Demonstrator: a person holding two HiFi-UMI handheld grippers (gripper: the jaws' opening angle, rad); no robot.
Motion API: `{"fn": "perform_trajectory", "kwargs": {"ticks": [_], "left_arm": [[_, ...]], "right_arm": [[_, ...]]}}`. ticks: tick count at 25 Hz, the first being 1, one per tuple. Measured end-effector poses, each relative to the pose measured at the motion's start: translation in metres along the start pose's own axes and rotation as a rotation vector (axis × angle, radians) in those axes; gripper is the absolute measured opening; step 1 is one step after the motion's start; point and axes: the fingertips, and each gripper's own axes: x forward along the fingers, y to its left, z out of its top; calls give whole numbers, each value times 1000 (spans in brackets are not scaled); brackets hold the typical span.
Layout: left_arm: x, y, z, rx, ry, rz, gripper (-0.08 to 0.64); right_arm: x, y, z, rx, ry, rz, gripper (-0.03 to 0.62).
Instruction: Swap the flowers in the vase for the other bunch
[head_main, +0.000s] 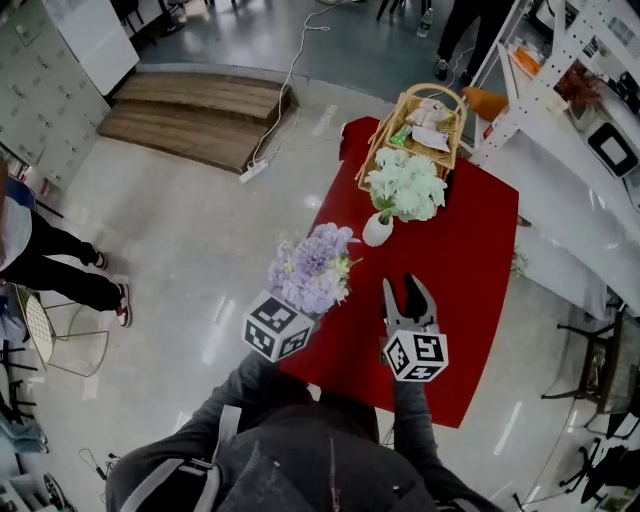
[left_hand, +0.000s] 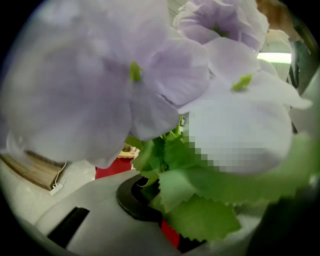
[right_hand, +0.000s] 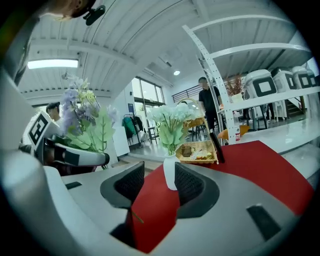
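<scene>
A small white vase (head_main: 377, 230) stands on the red table (head_main: 470, 290) with a bunch of pale green-white flowers (head_main: 405, 185) in it. My left gripper (head_main: 305, 305) is shut on the stems of a lilac bunch (head_main: 312, 268), held up at the table's left edge. In the left gripper view its lilac petals (left_hand: 125, 80) and green leaves (left_hand: 200, 200) fill the picture. My right gripper (head_main: 410, 295) hovers open and empty over the table, short of the vase. The right gripper view shows the vase (right_hand: 170, 172) beyond the open jaws, the white flowers (right_hand: 172, 120) above it and the lilac bunch (right_hand: 82, 117) at left.
A wicker basket (head_main: 415, 125) with small items sits at the table's far end, a dark upright object (right_hand: 216, 145) beside it. White shelving (head_main: 560, 70) stands to the right. A person (head_main: 40, 255) sits at far left, another (right_hand: 207, 102) stands far behind. Wooden steps (head_main: 195, 110) lie on the floor.
</scene>
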Motion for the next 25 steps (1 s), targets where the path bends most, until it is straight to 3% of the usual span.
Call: {"fn": "perform_trajectory", "kwargs": {"ticks": [8,20,25], "left_arm": [[7,-18,3,20,1,-77,48],[15,-43,7,60,-2,-161,48],[12,-44,9,65,-10,-162,48]], "right_arm": [[-50,2,30,48,-86,-64,59],[-104,-7,59,72,-150,-177,15],[-115,4,78,108,-165,-114,12]]}}
